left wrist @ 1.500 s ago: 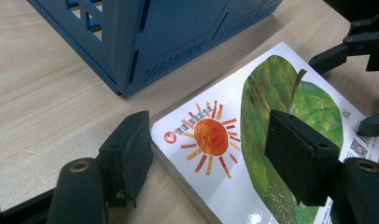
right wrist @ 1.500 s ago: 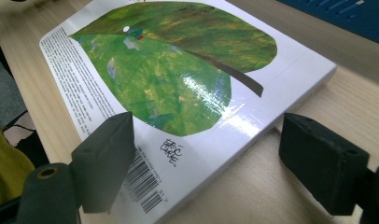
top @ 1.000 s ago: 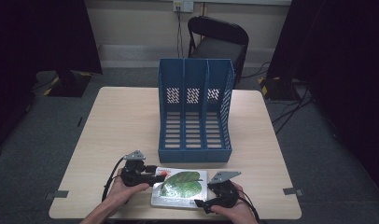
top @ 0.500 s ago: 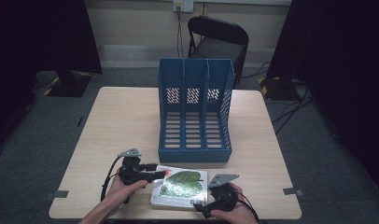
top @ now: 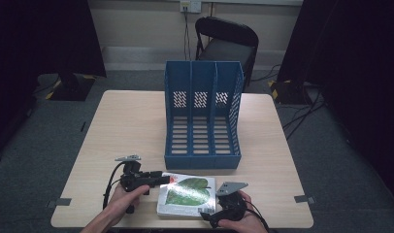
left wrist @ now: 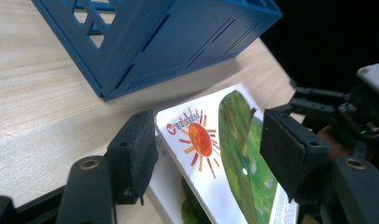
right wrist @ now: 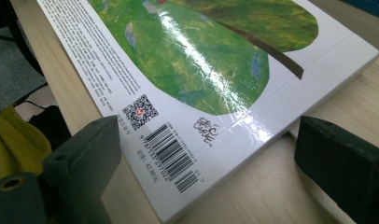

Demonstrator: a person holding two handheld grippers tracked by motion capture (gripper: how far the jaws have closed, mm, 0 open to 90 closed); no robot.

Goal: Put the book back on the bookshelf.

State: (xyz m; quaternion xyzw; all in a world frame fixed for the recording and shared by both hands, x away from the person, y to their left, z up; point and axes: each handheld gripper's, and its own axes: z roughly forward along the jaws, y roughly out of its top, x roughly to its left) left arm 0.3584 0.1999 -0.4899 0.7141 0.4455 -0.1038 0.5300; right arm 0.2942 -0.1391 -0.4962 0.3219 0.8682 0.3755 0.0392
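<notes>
A white book [top: 188, 194] with a green leaf and a red sun on its cover lies flat near the table's front edge. My left gripper [top: 162, 180] reaches in from the left with the book's far left corner [left wrist: 197, 135] between its jaws. One pad [left wrist: 134, 154] sits at the book's edge and the other stands over the cover. My right gripper [top: 208, 217] is at the near right corner. Its jaws have just been opening. They straddle the barcode corner [right wrist: 178, 163] without touching it. The right gripper [left wrist: 346, 112] also appears in the left gripper view.
A blue three-slot file holder [top: 202, 116] stands upright mid-table, just behind the book. The wooden table [top: 127, 126] has bare room on both sides of it. A black chair [top: 229, 41] stands beyond the far edge. Yellow cloth [right wrist: 10, 135] lies below the table's front edge.
</notes>
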